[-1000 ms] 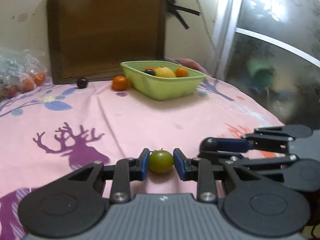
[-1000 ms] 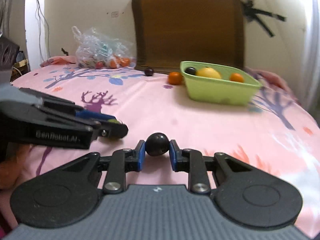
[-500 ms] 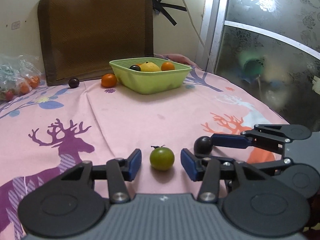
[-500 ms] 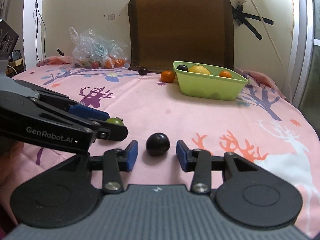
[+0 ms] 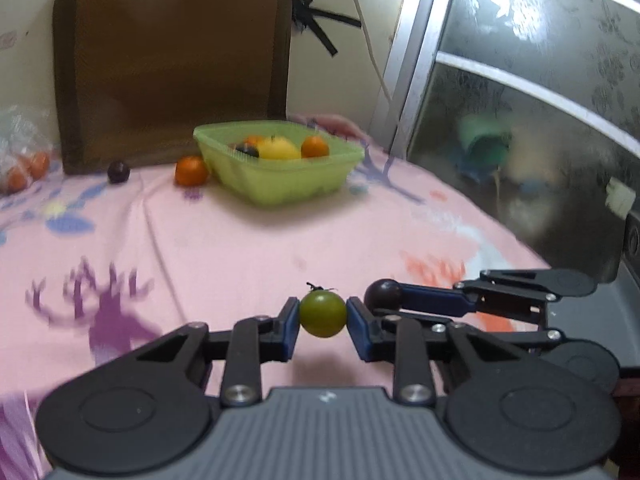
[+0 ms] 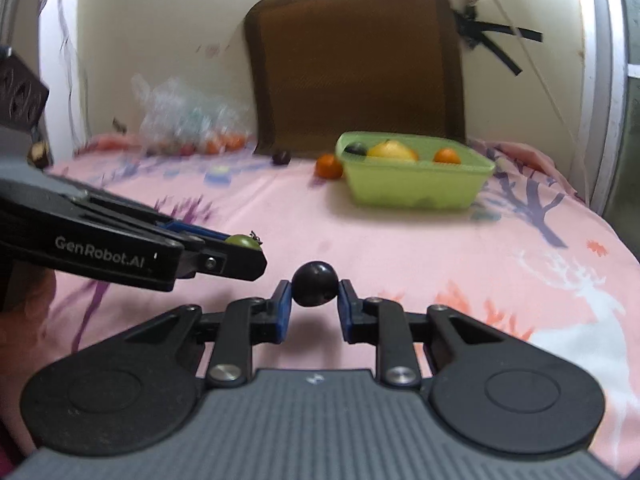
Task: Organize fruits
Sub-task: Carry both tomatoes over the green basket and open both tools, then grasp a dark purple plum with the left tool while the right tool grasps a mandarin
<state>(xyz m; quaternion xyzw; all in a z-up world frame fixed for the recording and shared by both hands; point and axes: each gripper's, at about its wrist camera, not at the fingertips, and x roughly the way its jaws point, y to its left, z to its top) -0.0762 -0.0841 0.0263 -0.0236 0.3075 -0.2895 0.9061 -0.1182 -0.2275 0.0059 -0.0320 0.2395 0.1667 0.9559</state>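
We've got a green tomato [image 5: 323,314] pinched between the blue pads of the left gripper [image 5: 323,322], stem up, lifted just clear of the pink deer-print cloth [image 5: 240,248] that covers the bench. Right beside it, on its right, the right gripper [image 6: 314,300] is clamped on a dark plum [image 6: 314,284], also held a little above the cloth, with a shadow under it. From the right wrist view we see the left gripper coming in from the left, the tomato's green top peeking over its fingers.

Farther back from the tomato sits the light green plastic tub [image 5: 280,176], already holding a yellow fruit [image 5: 280,149], a small orange [image 5: 315,147] and a dark fruit [image 5: 247,149]. Touching or just beside the tub's left wall lies a loose orange [image 5: 191,170], and left of that, a second dark plum [image 5: 118,171] near the foot of the brown cushion [image 5: 172,60] leaning on the wall. Far left of the tub we make out a clear plastic bag [image 6: 188,120] with more orange and red fruit inside, blurred. To the tub's right stands a frosted glass door [image 5: 520,100].
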